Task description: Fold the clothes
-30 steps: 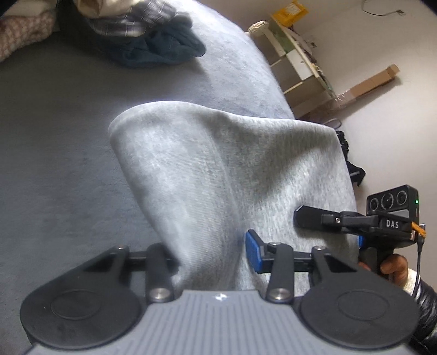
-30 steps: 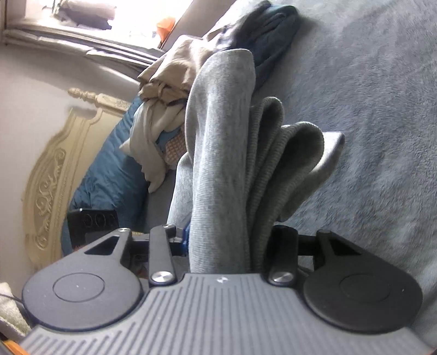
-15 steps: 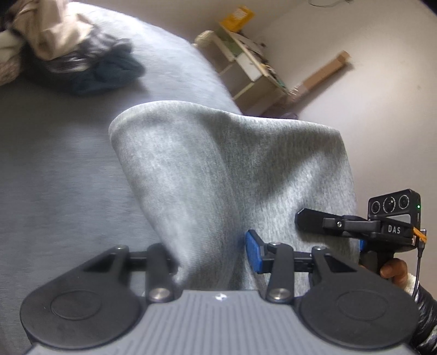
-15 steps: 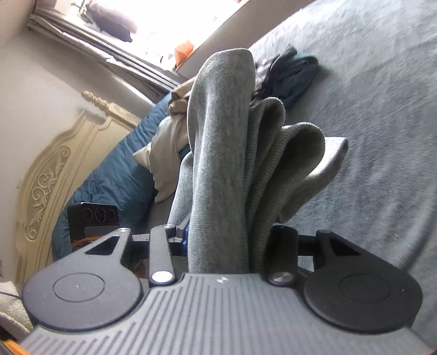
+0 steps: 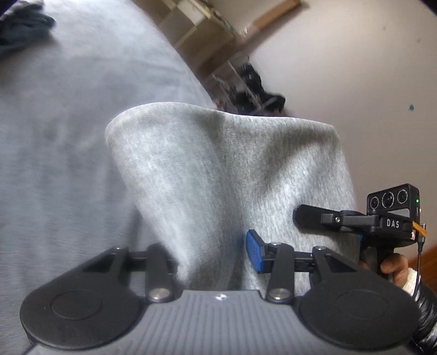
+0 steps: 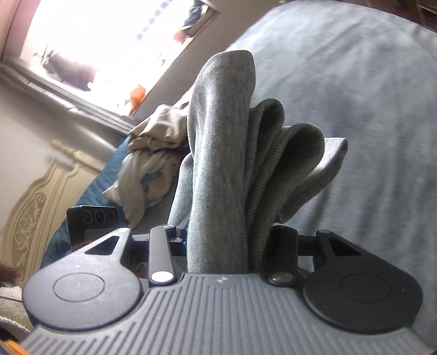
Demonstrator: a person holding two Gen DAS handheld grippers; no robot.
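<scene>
A light grey knitted garment (image 5: pixel 218 169) hangs folded in the air over the grey bed. My left gripper (image 5: pixel 213 255) is shut on one end of it, the cloth bunched between its jaws beside the blue pad (image 5: pixel 252 254). In the right wrist view the same garment (image 6: pixel 224 163) stands up in several thick folds out of my right gripper (image 6: pixel 229 245), which is shut on it. The right gripper (image 5: pixel 355 221) also shows in the left wrist view, clamped on the garment's far edge, with a hand (image 5: pixel 393 270) on its handle.
The grey blanket (image 5: pixel 68 136) covers the bed below. A heap of beige and white clothes (image 6: pixel 147 158) lies by the cream carved headboard (image 6: pixel 35 213). A dark garment (image 5: pixel 21 27) sits far up the bed. Shelves (image 5: pixel 191 24) and a bright window (image 6: pixel 95 41) lie beyond.
Both grippers have swung sideways across the bed with the garment held between them. The clothes pile and shelves slid out toward the frame edges. The grip on the cloth looks unchanged.
</scene>
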